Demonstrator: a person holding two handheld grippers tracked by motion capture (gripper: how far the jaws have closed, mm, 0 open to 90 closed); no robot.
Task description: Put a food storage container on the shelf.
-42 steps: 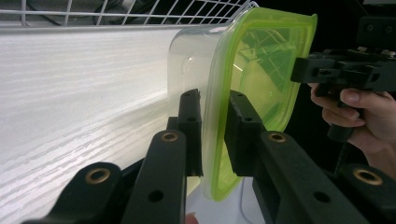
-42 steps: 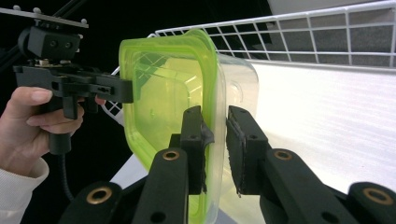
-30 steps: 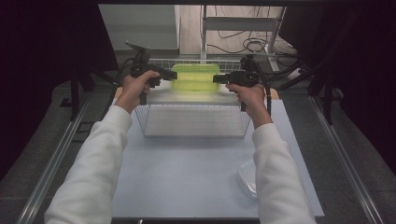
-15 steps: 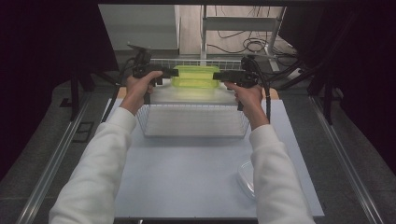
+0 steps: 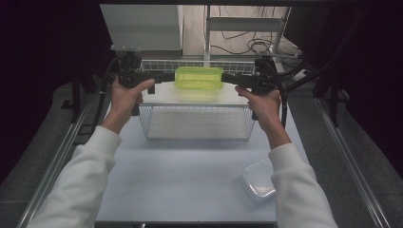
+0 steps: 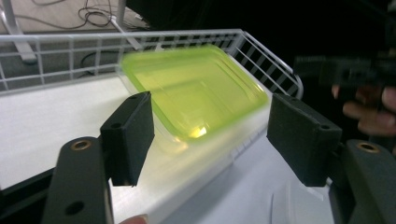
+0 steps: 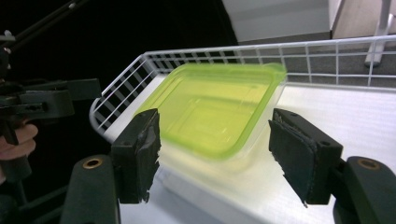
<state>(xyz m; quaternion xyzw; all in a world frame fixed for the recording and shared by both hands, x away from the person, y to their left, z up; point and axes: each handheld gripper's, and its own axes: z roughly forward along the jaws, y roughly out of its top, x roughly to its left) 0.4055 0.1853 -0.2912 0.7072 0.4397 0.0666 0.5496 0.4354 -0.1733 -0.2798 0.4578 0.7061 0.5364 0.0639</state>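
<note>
So the green-lidded box (image 5: 198,78) is sitting in the wire basket (image 5: 197,127), toward the far end, on the white liner inside it. It's a clear tub with a lime green lid, lid on, lying flat. The edges look smeared in both gripper views, so fine detail is a no-go.

Left hand-held gripper (image 5: 167,76) comes at the box from its left end, right hand-held gripper (image 5: 227,77) from its right end, so the box is smack between the two of them. In the high view both tips sit just beside the short ends of the box; can't tell from there whether they actually touch it.

Left gripper view: the jaws are spread wide with nothing clamped between them, and the box (image 6: 194,93) shows in the gap, a bit farther out than the pads (image 6: 130,135). The other hand and its gripper show blurry at the right edge.

Right gripper view is the same deal: jaws wide apart, holding nothing, box (image 7: 212,109) framed in the gap just beyond the pads (image 7: 299,154). The left pad looks chewed up along its edge.

The basket stands at the far side of the bench (image 5: 190,175). A loose clear lid (image 5: 259,179) lies on the bench near the right sleeve (image 5: 297,190), well apart from the basket.
</note>
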